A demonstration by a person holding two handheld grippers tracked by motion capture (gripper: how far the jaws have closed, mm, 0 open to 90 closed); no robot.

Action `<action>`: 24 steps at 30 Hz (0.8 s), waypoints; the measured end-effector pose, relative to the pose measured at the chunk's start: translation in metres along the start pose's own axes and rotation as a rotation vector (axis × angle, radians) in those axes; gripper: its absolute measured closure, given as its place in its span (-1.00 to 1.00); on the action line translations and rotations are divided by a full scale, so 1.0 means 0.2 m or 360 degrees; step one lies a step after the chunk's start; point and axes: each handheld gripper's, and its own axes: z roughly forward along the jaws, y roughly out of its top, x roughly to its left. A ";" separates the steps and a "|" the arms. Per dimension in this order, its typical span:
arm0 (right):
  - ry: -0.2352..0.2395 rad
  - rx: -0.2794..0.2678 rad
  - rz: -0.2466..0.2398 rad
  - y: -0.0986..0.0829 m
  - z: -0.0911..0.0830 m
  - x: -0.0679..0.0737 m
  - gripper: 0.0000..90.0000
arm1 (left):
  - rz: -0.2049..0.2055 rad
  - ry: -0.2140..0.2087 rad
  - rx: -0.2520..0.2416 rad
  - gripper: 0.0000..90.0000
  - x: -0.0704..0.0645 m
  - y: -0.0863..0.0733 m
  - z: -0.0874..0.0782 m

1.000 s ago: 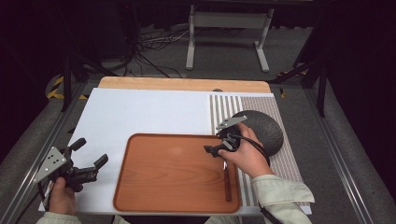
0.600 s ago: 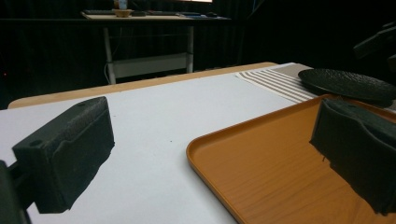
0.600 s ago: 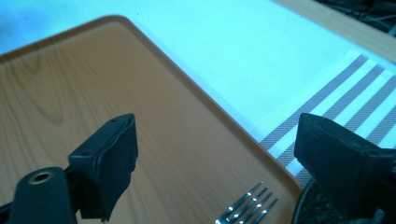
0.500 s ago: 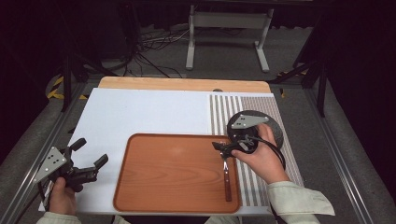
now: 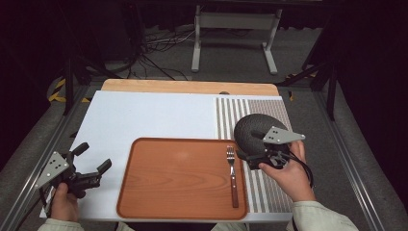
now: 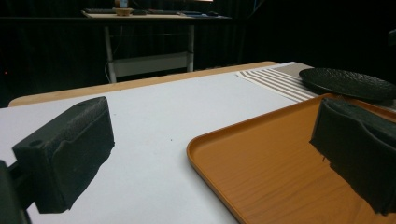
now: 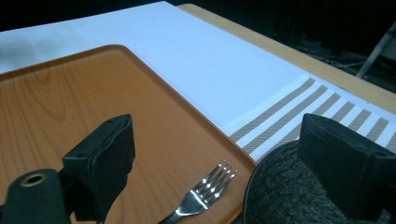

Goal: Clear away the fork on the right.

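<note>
A silver fork (image 5: 232, 175) lies lengthwise on the right side of the orange wood-grain tray (image 5: 178, 178), tines pointing away from me. Its tines (image 7: 208, 186) show low between my right gripper's jaws. My right gripper (image 5: 246, 155) hovers open at the tray's right edge, over the near rim of the black textured plate (image 5: 252, 126), and holds nothing. My left gripper (image 5: 94, 157) rests open on the white mat left of the tray. In the left gripper view the tray's corner (image 6: 280, 163) sits between the wide-apart jaws, with the plate (image 6: 348, 83) beyond.
The plate stands on a striped placemat (image 5: 240, 110) at the table's right. A white mat (image 5: 144, 115) covers the left and middle, and a bare wooden strip (image 5: 187, 86) runs along the far edge. A metal stand (image 5: 231, 29) and cables lie on the floor beyond.
My right gripper has drawn back to the right, from over the fork's tines to the plate's near rim. The fork stays lying on the tray. The left gripper has not moved.
</note>
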 end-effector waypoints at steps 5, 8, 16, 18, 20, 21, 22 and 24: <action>-0.0010 -0.0068 0.0049 -0.06 -0.04 0.00 -0.73 | -0.0002 0.0004 0.0001 -1.00 0.00 0.00 0.00; -0.0046 -0.0096 0.0042 -0.10 -0.06 -0.01 -0.74 | -0.0003 0.0007 -0.0001 -0.99 0.00 0.00 0.00; -0.0097 -0.0154 0.0034 -0.23 -0.11 -0.05 -0.75 | -0.0004 0.0012 0.0003 -1.00 0.00 -0.01 0.00; -0.0104 -0.0186 0.0042 -0.25 -0.12 -0.06 -0.77 | -0.0004 0.0012 0.0003 -1.00 0.00 -0.01 0.00; -0.0107 -0.0190 0.0056 -0.28 -0.13 -0.07 -0.77 | -0.0004 0.0011 0.0003 -0.99 0.00 -0.01 0.00; -0.0113 -0.0191 0.0054 -0.29 -0.13 -0.07 -0.77 | -0.0003 0.0011 0.0002 -1.00 0.00 -0.01 0.00; -0.0113 -0.0200 0.0060 -0.31 -0.14 -0.07 -0.77 | -0.0004 0.0012 0.0003 -1.00 0.00 -0.01 0.00; -0.0119 -0.0228 0.0080 -0.35 -0.15 -0.08 -0.77 | -0.0004 0.0013 0.0002 -1.00 0.01 -0.01 0.00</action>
